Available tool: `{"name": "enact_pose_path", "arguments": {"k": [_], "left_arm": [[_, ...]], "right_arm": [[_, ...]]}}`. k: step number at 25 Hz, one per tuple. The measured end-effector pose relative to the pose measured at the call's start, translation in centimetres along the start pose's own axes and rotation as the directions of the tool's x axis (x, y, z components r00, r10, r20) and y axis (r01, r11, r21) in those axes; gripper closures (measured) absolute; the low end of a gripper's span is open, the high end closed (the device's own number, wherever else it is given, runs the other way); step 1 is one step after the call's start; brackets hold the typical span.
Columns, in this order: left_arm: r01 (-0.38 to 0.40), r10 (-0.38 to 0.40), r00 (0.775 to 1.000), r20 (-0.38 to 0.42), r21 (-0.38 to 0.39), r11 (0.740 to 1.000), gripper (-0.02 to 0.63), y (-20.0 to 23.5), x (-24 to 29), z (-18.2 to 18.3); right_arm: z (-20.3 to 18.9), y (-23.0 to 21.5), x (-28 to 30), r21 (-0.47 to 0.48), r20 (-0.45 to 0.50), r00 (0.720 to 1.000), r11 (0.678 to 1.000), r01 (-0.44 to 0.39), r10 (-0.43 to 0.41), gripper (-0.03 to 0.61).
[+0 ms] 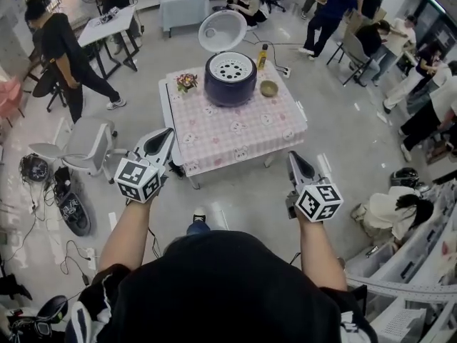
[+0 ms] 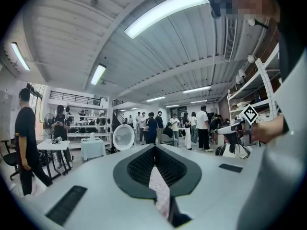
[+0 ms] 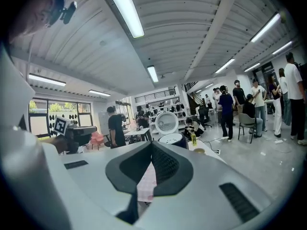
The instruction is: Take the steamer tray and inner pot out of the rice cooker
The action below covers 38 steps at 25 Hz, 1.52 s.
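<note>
The dark purple rice cooker stands at the far side of the pink checked table, its white lid swung up. The white perforated steamer tray sits in its mouth; the inner pot is hidden beneath it. Both grippers hover short of the table's near edge, well away from the cooker. My left gripper is shut and empty, as is my right gripper. In the right gripper view the cooker shows past the shut right gripper. In the left gripper view only the lid shows beyond the shut left gripper.
On the table beside the cooker are a small bowl, a yellow bottle and a flower bunch. A grey chair stands left of the table, with bags and cables on the floor. Several people stand and sit around the room.
</note>
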<state>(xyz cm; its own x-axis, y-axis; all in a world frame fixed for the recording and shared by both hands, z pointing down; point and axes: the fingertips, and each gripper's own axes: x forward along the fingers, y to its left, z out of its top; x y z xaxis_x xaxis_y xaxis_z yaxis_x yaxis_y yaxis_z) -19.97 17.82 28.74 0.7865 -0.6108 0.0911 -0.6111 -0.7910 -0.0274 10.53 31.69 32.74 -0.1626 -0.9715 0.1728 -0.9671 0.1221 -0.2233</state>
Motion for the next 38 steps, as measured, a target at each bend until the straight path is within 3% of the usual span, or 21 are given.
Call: {"name": "enact_pose_path", "arguments": {"k": [18,38], "left_arm": [[0.097,-0.098,0.995,-0.029,-0.013,0.995,0.591,12.1,12.2,-0.7],[0.144,-0.146,0.989,-0.037,-0.035,0.989,0.591,20.8,16.8,-2.1]], "right_arm": [[1.8,-2.2,14.8,0.007,-0.034,0.997,0.997,0.072,-0.071,0.569],[1.5,-1.5,23.5,-0.026,-0.077,0.991,0.994,0.104,-0.106,0.569]]}}
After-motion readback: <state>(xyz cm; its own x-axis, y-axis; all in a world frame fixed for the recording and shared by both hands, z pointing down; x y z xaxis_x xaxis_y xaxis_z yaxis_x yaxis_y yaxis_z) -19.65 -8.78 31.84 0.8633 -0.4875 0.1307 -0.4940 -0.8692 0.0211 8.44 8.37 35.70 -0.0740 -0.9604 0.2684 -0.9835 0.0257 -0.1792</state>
